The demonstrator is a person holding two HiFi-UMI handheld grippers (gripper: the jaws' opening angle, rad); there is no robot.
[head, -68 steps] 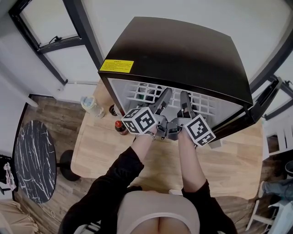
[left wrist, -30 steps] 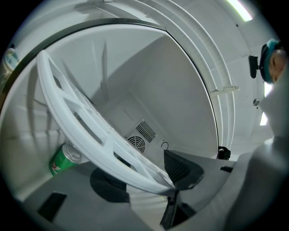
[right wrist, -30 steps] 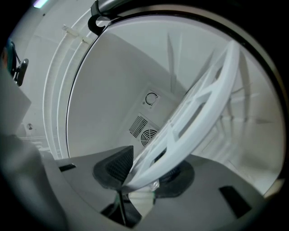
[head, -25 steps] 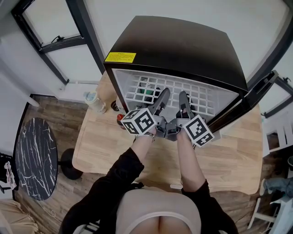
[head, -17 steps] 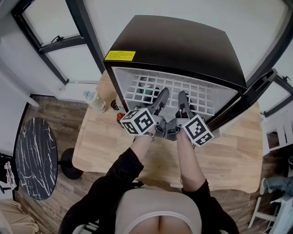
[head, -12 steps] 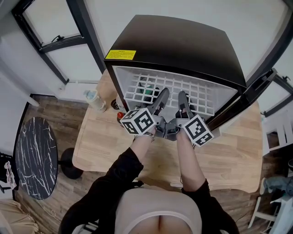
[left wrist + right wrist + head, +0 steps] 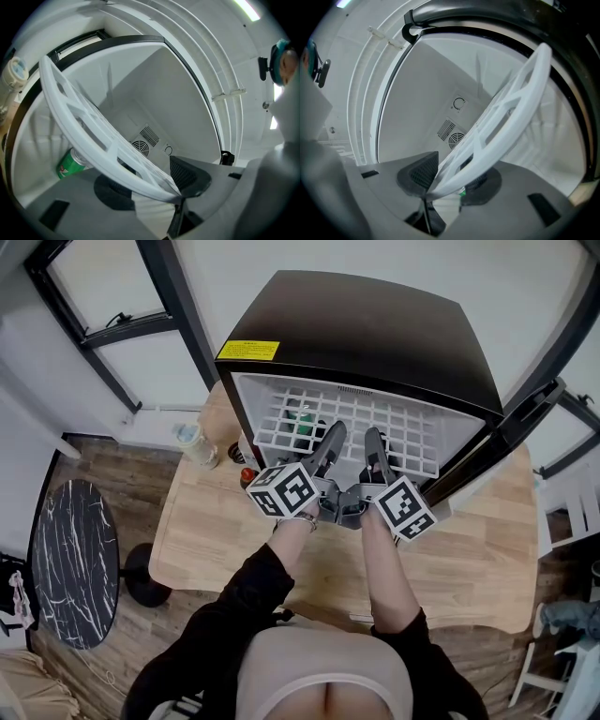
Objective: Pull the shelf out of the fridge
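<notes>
**Further out: shelf in a double grip**

Drawn forward since a few seconds back: more of the shelf [image 7: 412, 432] showing ahead of the fridge [image 7: 366, 334] mouth, rear part inside, front bar nearest the person. White matte plastic, flat ribs, square holes, rounded front bar.

Clamped on that bar near its middle, side by side: left gripper [image 7: 330, 442] closed on it, right gripper [image 7: 375, 444] closed on it too. Dark ribbed pads [image 7: 187, 176] pinching the white bar from both sides in each gripper view. No real drift in either hand over the last second.

Glossy black box of a fridge, rounded top corners, yellow label [image 7: 246, 350] at the front left of the lid. Smooth white lining inside, round slotted vent [image 7: 140, 146] on the back wall. Door [image 7: 525, 427] swung open at the right.

Below the grid, on the left of the fridge floor: one green can [image 7: 70, 166].

Outside, on the pale wood table [image 7: 469, 559]: clear bottle [image 7: 192, 442] with a light cap just left of the fridge.
</notes>
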